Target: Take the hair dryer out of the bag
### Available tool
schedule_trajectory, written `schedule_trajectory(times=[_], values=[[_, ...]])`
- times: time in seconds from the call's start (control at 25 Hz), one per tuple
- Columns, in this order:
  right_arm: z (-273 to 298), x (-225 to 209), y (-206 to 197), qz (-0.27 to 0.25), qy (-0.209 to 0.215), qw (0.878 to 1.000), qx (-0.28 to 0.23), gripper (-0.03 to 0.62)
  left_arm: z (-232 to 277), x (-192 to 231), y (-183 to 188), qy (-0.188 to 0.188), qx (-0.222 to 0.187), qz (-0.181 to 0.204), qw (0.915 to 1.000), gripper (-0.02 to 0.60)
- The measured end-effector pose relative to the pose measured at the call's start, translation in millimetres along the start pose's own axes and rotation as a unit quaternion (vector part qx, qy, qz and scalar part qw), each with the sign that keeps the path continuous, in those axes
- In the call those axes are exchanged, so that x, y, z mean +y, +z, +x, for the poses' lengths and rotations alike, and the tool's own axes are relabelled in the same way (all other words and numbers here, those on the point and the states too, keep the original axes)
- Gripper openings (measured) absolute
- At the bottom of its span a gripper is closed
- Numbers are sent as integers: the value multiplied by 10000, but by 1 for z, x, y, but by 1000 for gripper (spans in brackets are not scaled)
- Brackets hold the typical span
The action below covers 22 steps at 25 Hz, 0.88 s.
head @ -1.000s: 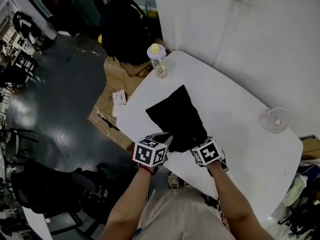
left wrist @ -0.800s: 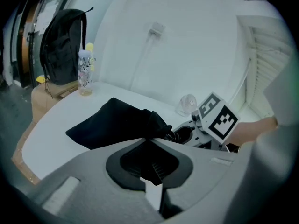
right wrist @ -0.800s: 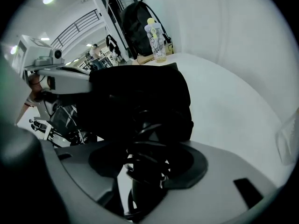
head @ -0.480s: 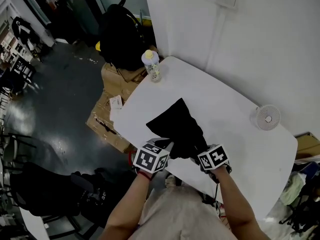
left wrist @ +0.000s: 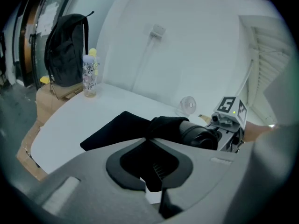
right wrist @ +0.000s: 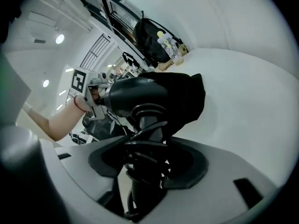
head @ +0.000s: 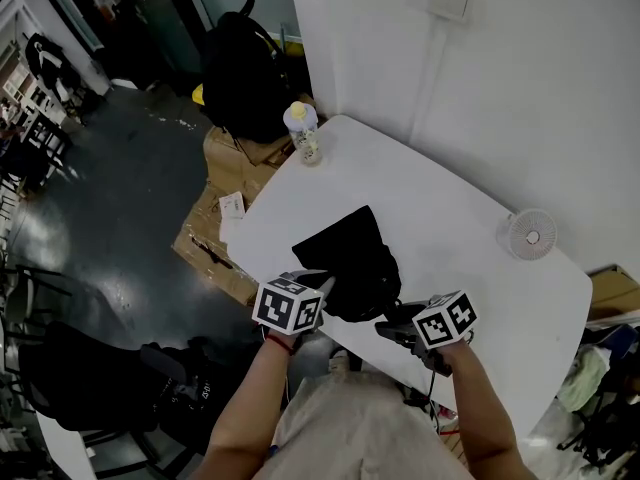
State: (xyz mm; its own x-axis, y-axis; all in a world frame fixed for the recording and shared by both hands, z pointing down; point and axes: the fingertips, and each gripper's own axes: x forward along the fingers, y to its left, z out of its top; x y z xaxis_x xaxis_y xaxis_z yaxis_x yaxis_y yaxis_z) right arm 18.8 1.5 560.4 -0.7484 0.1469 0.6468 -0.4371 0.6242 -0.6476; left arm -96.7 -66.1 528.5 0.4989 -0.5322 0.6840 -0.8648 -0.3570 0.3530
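A black cloth bag (head: pixel 345 258) lies bunched on the white table (head: pixel 440 208). My left gripper (head: pixel 322 288) is shut on the bag's near edge; in the left gripper view black fabric (left wrist: pixel 154 164) sits pinched between the jaws. My right gripper (head: pixel 397 328) is shut on the cord-wrapped handle (right wrist: pixel 145 139) of the black hair dryer (right wrist: pixel 133 94), near the table's front edge. The dryer's barrel (left wrist: pixel 201 135) sticks out of the bag's mouth, with its front end still under the fabric (right wrist: pixel 189 94).
A clear bottle with a yellow cap (head: pixel 303 128) stands at the table's far left corner. A small white fan (head: pixel 528 236) sits at the right by the wall. A black backpack (head: pixel 245 63) and cardboard boxes (head: pixel 225 168) are on the floor beyond the left edge.
My right gripper has drawn back to the right and upward with the hair dryer, pulling it partway out. The bag has bunched shorter. My left gripper has lifted a little with the bag's edge.
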Motion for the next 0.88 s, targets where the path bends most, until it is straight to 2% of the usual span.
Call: schedule_trajectory(times=[0.24,0.44,0.6,0.88], values=[[-10,29,7,-88,585,9979,-261,250,7,-5,-7,-228,-48,-389,9990,20],[-35,40,26,64,816,9926,-900,250,11,-5,-8,-307,-84,-608,9976,20],[-58,23,40,122,394,9897,-1373,250,14,-7,-11,-344,-108,-726,9967,20],[-78,-26,38,648,-537,9784,-1885,250,16,-17,-12,-445,-133,-761,9960,19]])
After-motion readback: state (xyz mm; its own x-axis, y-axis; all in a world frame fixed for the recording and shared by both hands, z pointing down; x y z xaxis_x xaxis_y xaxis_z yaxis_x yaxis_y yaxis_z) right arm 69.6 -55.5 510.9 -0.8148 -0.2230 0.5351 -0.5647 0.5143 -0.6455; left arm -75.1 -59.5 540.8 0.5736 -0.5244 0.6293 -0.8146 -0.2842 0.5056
